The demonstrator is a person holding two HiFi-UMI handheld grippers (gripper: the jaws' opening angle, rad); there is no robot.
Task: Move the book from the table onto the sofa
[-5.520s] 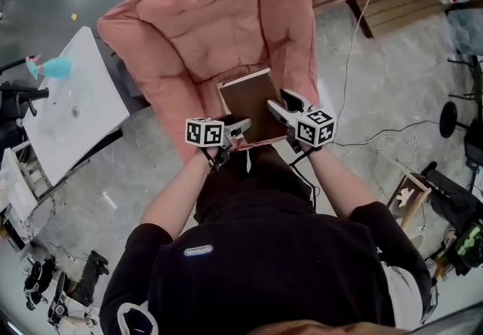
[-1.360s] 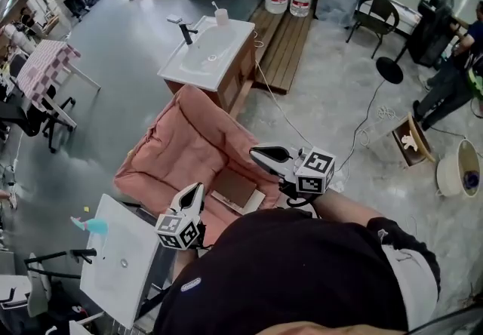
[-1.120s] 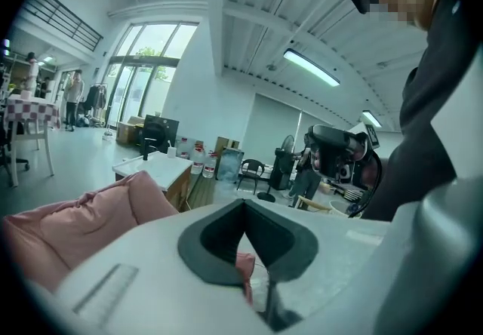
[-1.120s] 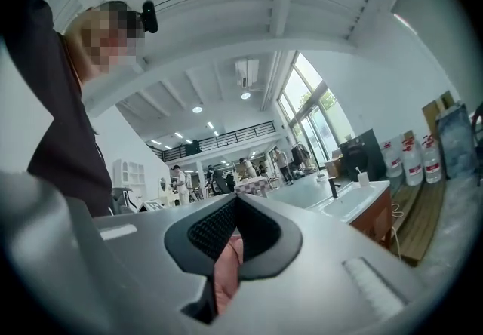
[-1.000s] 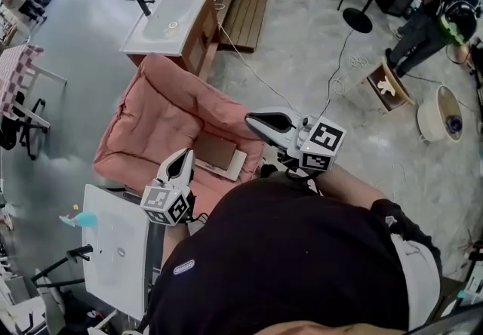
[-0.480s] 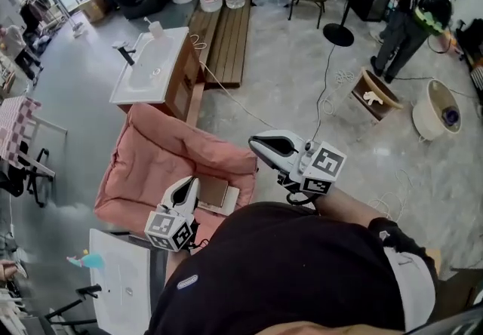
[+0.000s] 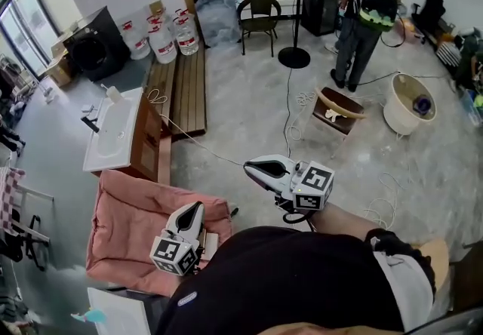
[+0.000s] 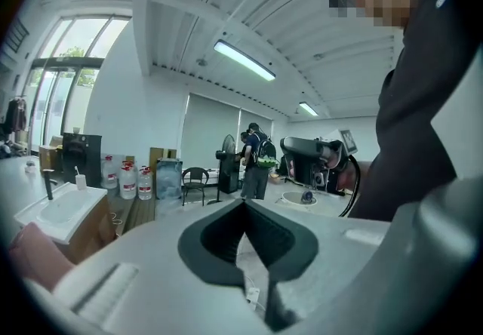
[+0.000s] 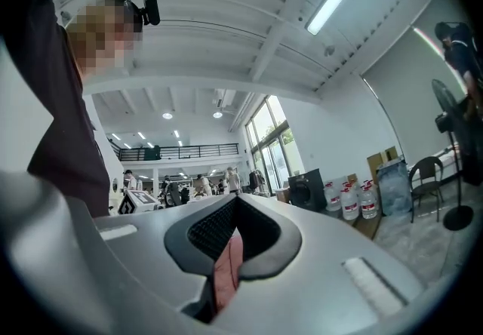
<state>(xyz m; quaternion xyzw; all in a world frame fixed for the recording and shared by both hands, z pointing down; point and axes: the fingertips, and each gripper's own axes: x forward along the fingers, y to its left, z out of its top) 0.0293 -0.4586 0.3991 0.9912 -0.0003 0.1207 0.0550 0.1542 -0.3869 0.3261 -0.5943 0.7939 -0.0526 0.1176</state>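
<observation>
Low left in head view, pink sofa (image 7: 128,228); below it, corner of white worktop (image 7: 124,305). On the sofa seat, a sliver of what looks like the book (image 7: 210,241), mostly hidden behind left gripper (image 7: 198,207). Pressed together and empty, as is right gripper (image 7: 249,167). Judged done; nothing left to carry.

We wear a black fabric top (image 7: 287,281) that fills the bottom of the head view, with a small oval logo patch (image 7: 186,297) at its lower left. Our left gripper (image 7: 197,207) and right gripper (image 7: 249,167) are pale grey moulded plastic with dark ribbed inner pads. Each carries a white cube with black square markers (image 7: 312,189).
</observation>
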